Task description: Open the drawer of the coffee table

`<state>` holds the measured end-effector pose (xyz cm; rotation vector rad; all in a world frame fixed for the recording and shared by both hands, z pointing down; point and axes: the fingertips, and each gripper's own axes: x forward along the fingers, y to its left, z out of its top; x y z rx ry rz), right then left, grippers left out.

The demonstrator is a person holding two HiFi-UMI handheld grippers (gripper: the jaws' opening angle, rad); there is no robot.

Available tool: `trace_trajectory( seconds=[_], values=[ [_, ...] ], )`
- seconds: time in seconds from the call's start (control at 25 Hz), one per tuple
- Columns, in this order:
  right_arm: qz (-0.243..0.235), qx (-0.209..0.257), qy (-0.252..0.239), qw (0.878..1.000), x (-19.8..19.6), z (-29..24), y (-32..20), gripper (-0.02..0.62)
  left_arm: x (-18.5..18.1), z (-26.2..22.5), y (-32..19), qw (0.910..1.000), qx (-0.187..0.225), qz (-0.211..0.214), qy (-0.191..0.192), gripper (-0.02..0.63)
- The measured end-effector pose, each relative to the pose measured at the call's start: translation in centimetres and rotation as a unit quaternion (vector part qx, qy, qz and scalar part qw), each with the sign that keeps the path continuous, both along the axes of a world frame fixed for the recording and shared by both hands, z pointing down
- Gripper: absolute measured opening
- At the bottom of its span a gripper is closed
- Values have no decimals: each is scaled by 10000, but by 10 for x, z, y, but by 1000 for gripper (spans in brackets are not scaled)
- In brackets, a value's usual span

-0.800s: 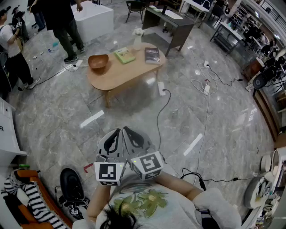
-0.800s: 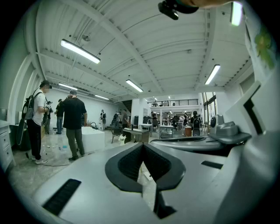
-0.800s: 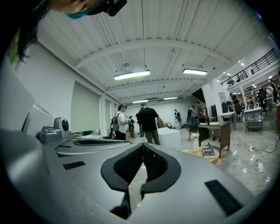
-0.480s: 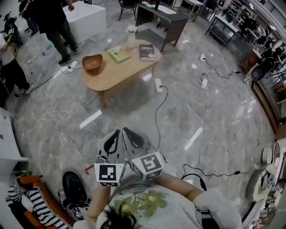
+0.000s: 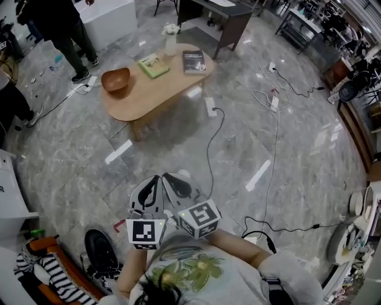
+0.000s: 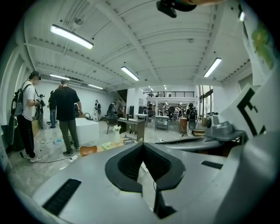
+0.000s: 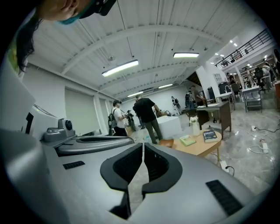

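Note:
The oval wooden coffee table (image 5: 149, 98) stands on the marble floor well ahead of me. On it are a wooden bowl (image 5: 115, 79), a green book (image 5: 153, 65), a dark book (image 5: 194, 62) and a white vase (image 5: 171, 40). No drawer shows from this side. My left gripper (image 5: 156, 177) and right gripper (image 5: 167, 177) sit side by side close to my chest, both shut and empty, far from the table. The table (image 6: 114, 145) shows small past the closed left gripper (image 6: 142, 144). It also appears as the table (image 7: 205, 146) to the right of the closed right gripper (image 7: 143, 143).
A power strip (image 5: 210, 106) with a black cable lies on the floor beside the table. More cables (image 5: 272, 101) run at the right. People (image 5: 62, 27) stand at the far left by a white block (image 5: 110, 15). A dark desk (image 5: 220, 18) stands behind the table.
The coffee table has slid up and to the left in the head view as the view shifted. Both grippers keep their place near my chest, shut as before.

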<state>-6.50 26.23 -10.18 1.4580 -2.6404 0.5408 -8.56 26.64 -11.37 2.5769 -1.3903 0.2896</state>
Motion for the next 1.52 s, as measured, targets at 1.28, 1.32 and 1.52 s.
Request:
trace_trajectory(
  seconds=[1.28, 1.32, 1.52],
  values=[
    [-1118, -599, -471, 9908, 23, 119, -249, 23, 27, 120, -244, 9978, -373, -486, -250, 9],
    [-1107, -600, -492, 9908, 20, 130, -252, 23, 24, 131, -248, 9977, -373, -505, -242, 9],
    [-990, -732, -590, 9906, 8, 188, -273, 23, 11, 188, -269, 9969, -476, -535, -339, 9]
  ],
)
